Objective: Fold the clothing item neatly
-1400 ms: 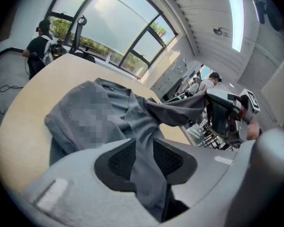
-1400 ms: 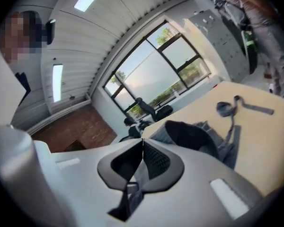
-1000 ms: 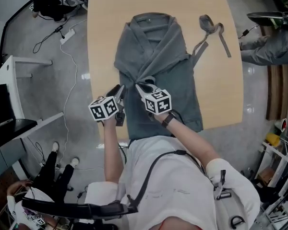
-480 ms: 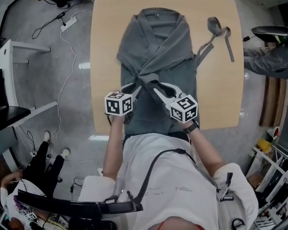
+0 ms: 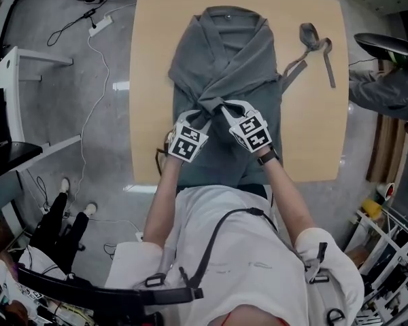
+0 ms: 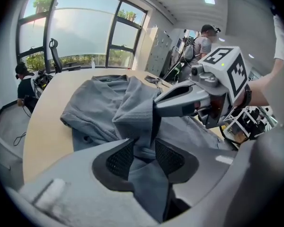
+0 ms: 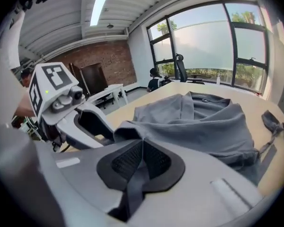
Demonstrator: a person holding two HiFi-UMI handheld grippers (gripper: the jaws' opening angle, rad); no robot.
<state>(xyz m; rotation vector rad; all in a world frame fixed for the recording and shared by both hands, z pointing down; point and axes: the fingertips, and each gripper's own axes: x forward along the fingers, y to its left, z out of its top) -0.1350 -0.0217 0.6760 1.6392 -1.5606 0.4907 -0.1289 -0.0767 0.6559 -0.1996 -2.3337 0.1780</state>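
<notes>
Grey garment [image 5: 226, 53] lies flat down the middle of the table [image 5: 149, 66], collar toward the far edge, hem at the near edge by the person. Both sleeves [image 5: 250, 65] are laid in across the chest and meet at its centre, likely to narrow the body into a strip before it is folded lengthwise. Left gripper [image 5: 204, 113] has one sleeve end. Its jaws have just been opening and stand fairly wide, yet a thick bunch of cloth fills the gap and touches both pads. Right gripper [image 5: 222, 109] jaws are all but closed, pinching a thin fold of the other sleeve end. Only the head view gives the layout, plus a loose belt [image 5: 315, 45] near the far right corner. It hides the pad contact, which only the two gripper views show. Each gripper view also catches the other gripper just beside it.
</notes>
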